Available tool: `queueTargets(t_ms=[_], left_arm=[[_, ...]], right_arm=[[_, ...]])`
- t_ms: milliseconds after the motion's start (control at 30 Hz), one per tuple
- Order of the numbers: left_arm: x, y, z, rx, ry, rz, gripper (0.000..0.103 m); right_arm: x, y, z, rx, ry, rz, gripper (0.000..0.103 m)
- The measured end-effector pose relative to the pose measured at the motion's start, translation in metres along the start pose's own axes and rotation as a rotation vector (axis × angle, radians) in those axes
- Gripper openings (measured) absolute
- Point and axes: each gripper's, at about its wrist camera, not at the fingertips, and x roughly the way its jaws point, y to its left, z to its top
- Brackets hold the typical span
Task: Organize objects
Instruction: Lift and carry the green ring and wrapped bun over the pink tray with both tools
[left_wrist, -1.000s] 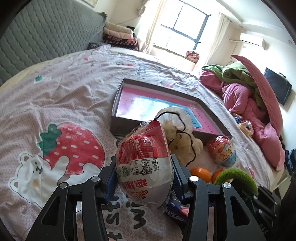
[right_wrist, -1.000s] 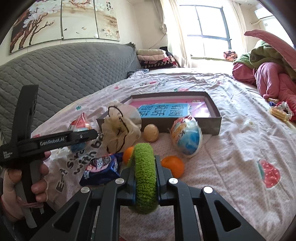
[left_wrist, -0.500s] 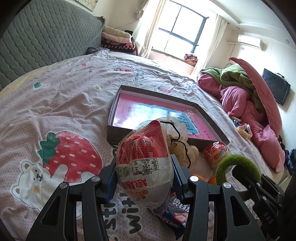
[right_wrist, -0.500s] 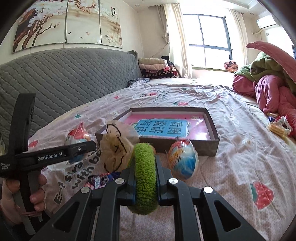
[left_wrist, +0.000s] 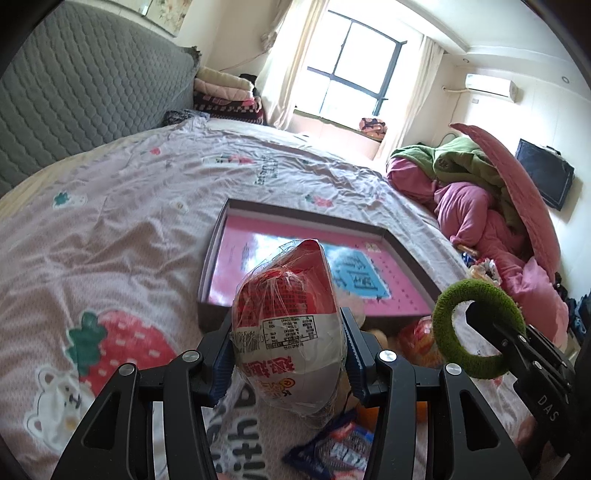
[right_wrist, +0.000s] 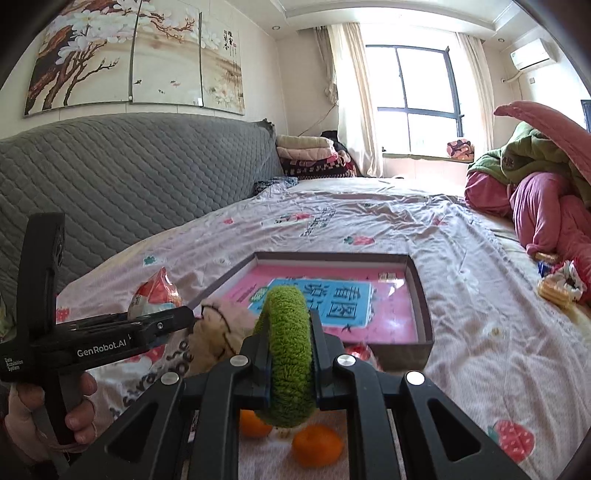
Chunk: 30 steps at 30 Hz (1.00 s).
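— What do I hold in each side now?

— My left hand-held gripper (left_wrist: 288, 354) is clenched on the wrapped egg-shaped snack (left_wrist: 290, 332), which is up in the air in front of the shallow box (left_wrist: 410, 254) on the bed (left_wrist: 110, 236). My right hand-held gripper (right_wrist: 291, 354) is clenched on the green fuzzy ring (right_wrist: 290, 350), also lifted, near the box's front edge.

— How will these things handle?

— I think the snack is light. Its plastic film is wrinkled and looks slippery, so I grip it at the wide middle, where the pads (left_wrist: 354, 354) press both sides. Too much force may crush it. The ring looks soft and springy; I believe it will squash and not slip, and holding across its band seems good.

— What is hard to see?

— The snack covers much of the box's near wall in the left view. Under the grippers I see only parts: two oranges (right_wrist: 317, 445), a beige plush thing (right_wrist: 214, 332), a blue packet (left_wrist: 340, 454), and another egg snack (right_wrist: 360, 350) behind the ring. I cannot read the labels.
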Motion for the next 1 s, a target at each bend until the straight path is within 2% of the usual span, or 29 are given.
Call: queueTargets(t_ms=[400, 733, 1000], left_arm=[[0.023, -0.004, 0.034, 0.011, -0.038, -0.018, 0.052], [0.04, 0.001, 0.05, 0.009, -0.037, 0.011, 0.052], [0.052, 0.009, 0.063, 0.004, -0.036, 0.036, 0.052]], right_arm=[[0.022, -0.009, 0.023, -0.007, -0.036, -0.017, 0.015], [0.041, -0.021, 0.033, -0.005, -0.039, -0.027, 0.015], [0.05, -0.033, 0.051, -0.012, -0.078, -0.038, 0.015]])
